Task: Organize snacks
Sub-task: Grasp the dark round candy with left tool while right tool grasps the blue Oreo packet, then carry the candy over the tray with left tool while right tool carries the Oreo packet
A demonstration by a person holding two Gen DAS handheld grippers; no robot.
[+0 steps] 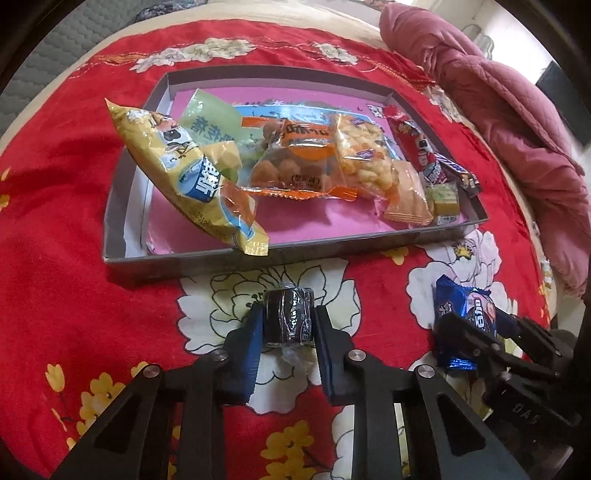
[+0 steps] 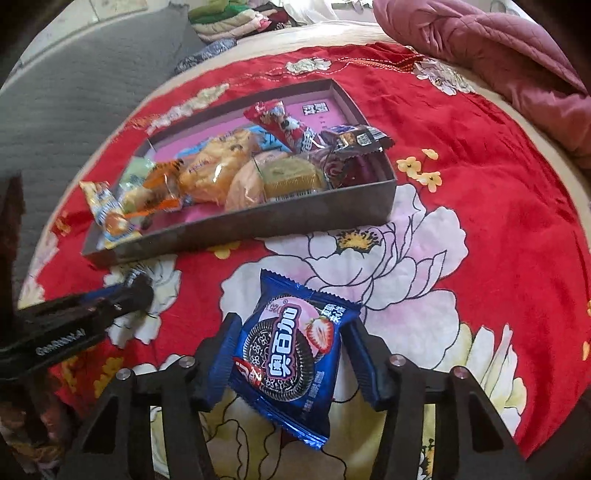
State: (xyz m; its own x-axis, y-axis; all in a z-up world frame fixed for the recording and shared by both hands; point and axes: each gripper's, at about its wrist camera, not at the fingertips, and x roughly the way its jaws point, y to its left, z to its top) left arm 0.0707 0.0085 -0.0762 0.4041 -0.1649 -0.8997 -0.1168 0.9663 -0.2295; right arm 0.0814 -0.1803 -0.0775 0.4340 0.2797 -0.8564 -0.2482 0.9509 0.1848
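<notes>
My left gripper [image 1: 289,319] is shut on a small black-wrapped round snack [image 1: 290,317], held just in front of the grey box [image 1: 229,258]. My right gripper [image 2: 290,343] is shut on a blue cookie packet [image 2: 291,350] with a strawberry picture; the packet also shows in the left wrist view [image 1: 467,314]. The box [image 2: 258,225] holds several snacks: a yellow packet [image 1: 188,177] leaning over its near left rim, an orange bag [image 1: 291,158], a red bar [image 1: 410,136] and small wrapped cakes [image 2: 291,177]. The left gripper shows at the left of the right wrist view [image 2: 138,290].
Everything lies on a red flowered blanket [image 1: 66,221] over a bed. A pink quilt [image 1: 517,122] is bunched at the far right. A grey mattress edge [image 2: 74,92] runs along the left, with folded clothes [image 2: 236,22] beyond it.
</notes>
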